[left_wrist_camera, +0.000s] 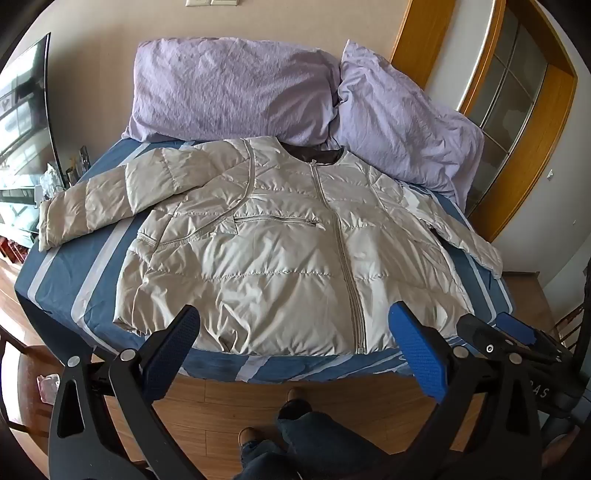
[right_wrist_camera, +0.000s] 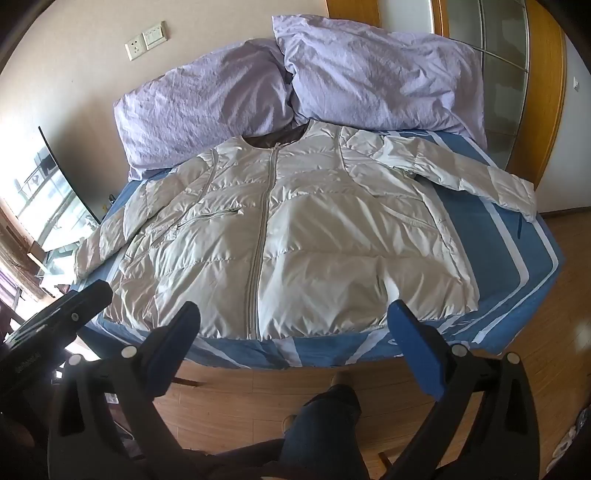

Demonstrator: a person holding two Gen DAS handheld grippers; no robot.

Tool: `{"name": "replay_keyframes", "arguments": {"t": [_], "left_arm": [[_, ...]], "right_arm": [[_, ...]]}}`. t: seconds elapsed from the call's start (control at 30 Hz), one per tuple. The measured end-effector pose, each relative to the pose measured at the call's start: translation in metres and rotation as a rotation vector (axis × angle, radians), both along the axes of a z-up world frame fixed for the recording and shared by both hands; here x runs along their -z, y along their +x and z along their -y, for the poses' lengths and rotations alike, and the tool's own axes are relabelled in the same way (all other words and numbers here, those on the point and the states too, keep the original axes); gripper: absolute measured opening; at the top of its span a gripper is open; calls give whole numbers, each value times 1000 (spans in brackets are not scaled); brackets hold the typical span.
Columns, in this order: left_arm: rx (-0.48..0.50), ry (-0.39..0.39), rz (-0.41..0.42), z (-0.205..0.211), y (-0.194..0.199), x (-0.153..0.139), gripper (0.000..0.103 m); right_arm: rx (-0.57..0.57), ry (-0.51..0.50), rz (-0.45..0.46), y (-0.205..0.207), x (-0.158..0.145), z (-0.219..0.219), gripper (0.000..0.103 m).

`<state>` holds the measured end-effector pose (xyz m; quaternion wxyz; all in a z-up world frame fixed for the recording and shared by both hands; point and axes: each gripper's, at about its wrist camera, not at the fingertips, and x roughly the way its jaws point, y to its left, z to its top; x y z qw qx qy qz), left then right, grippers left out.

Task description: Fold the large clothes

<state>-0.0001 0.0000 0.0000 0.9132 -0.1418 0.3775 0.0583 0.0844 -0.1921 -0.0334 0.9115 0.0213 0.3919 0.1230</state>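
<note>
- One puffer jacket point(left_wrist_camera: 280, 251), two sleeves.
- Two lilac pillows: left pillow point(left_wrist_camera: 232, 88), right pillow point(left_wrist_camera: 402, 129).
- One bed point(left_wrist_camera: 62, 273), blue striped sheet.
- Two tongs: left tongs point(left_wrist_camera: 295, 332), right tongs point(right_wrist_camera: 295, 328).
- One wall outlet plate point(right_wrist_camera: 133, 48), one switch plate point(right_wrist_camera: 155, 35).
- One television point(left_wrist_camera: 26, 122).

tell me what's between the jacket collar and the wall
Two lilac pillows lie between the jacket collar and the wall, clearest in the left wrist view.
</note>
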Motion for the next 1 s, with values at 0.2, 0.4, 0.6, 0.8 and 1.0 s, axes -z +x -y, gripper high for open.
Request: {"name": "replay_keyframes", "arguments": {"t": [0.2,0.4,0.6,0.8,1.0], "left_arm": [[-2,-1,-1,0,-1,-1,102],[0,-1,-6,0,0,0,102],[1,-3,-6,0,0,0,102],[0,-5,-7,0,0,0,102],[-1,-7,-9,0,0,0,102]], "right_arm": [[-1,-3,3,0,0,-1,101],[0,-2,0,1,0,-1,101],[1,-2,0,2,0,-2,101],[0,-3,-1,2,0,-2,101],[1,-3,-1,2,0,-3,101]]}}
